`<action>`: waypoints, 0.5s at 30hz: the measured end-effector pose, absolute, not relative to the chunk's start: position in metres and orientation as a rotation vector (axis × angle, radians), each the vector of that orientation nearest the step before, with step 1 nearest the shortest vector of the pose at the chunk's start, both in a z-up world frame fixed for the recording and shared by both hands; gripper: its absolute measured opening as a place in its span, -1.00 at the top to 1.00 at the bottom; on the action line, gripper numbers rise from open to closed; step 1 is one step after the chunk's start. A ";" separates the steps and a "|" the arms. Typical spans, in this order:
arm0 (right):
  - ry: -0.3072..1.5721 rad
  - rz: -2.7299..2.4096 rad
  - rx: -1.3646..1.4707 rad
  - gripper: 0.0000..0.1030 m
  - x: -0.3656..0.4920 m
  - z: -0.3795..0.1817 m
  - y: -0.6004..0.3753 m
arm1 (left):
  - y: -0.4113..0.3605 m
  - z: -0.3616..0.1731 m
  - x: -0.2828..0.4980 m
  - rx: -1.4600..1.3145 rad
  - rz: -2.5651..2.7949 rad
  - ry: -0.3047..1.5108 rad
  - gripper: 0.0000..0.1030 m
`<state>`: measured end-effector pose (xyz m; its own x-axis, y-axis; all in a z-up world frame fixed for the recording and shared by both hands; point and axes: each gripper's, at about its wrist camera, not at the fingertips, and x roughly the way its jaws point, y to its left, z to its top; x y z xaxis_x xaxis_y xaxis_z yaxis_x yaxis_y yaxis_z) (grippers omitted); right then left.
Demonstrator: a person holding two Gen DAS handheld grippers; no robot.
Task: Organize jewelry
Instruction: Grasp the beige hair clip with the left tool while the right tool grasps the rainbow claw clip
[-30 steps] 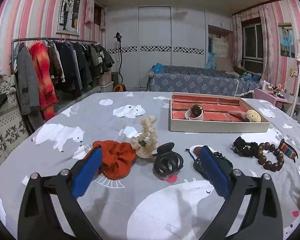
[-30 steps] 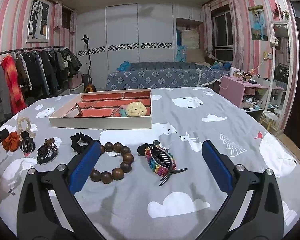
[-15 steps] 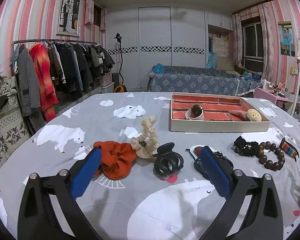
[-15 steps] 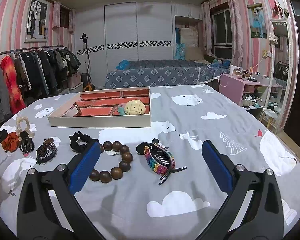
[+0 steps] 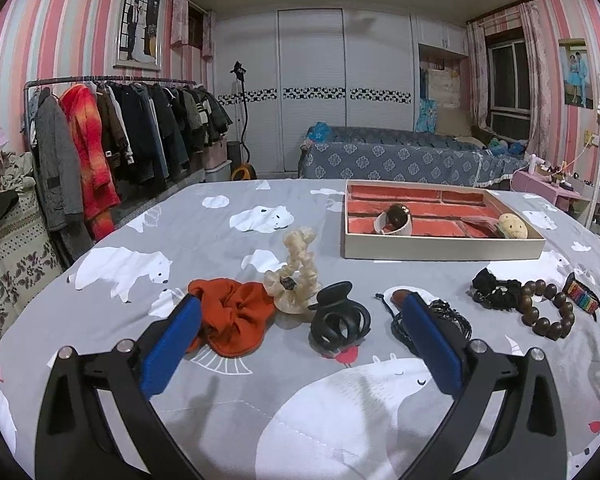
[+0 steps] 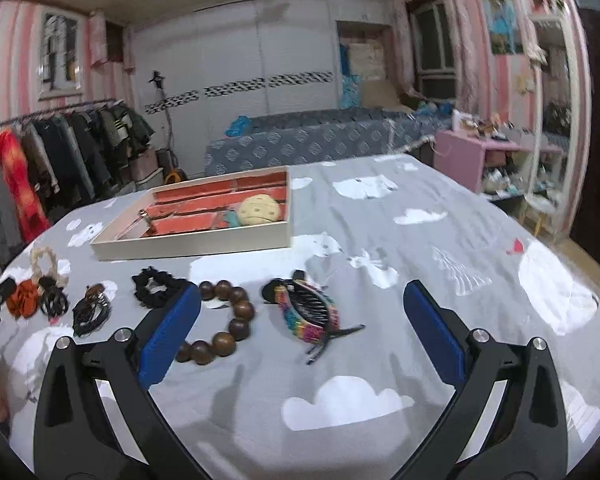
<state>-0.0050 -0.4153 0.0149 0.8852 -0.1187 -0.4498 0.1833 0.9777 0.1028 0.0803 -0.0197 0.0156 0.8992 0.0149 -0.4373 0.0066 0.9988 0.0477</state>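
A red-lined jewelry tray sits on the grey bear-print cloth, holding a watch and a cream round piece. In a row before it lie an orange scrunchie, a beige scrunchie, a black claw clip, a dark cord bracelet, a black scrunchie, a wooden bead bracelet and a rainbow hair clip. My left gripper hangs open over the black claw clip. My right gripper is open above the rainbow clip.
A clothes rack stands to the left and a bed with a blue patterned cover behind the table. A pink side table is at the right. The cloth's right half holds no items.
The right wrist view has tilted and shifted, with the rainbow clip and bead bracelet now closer under the fingers. The left gripper has barely moved. Both stay open.
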 end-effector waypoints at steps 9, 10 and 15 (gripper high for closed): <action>0.647 -0.189 0.045 -0.91 0.027 0.011 -0.426 | -0.002 0.015 0.093 -0.006 -0.016 0.516 -0.90; 0.668 -0.186 0.032 -0.91 0.031 0.009 -0.426 | -0.001 0.016 0.094 0.003 -0.010 0.518 -0.90; 0.778 -0.157 -0.041 -0.88 0.055 -0.007 -0.425 | 0.008 0.020 0.106 0.052 -0.012 0.551 -0.90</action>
<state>0.0554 -0.4253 -0.0069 0.7012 -0.1561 -0.6957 0.1261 0.9875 -0.0945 0.1059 0.0078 0.0198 0.8518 0.0027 -0.5239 0.0254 0.9986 0.0465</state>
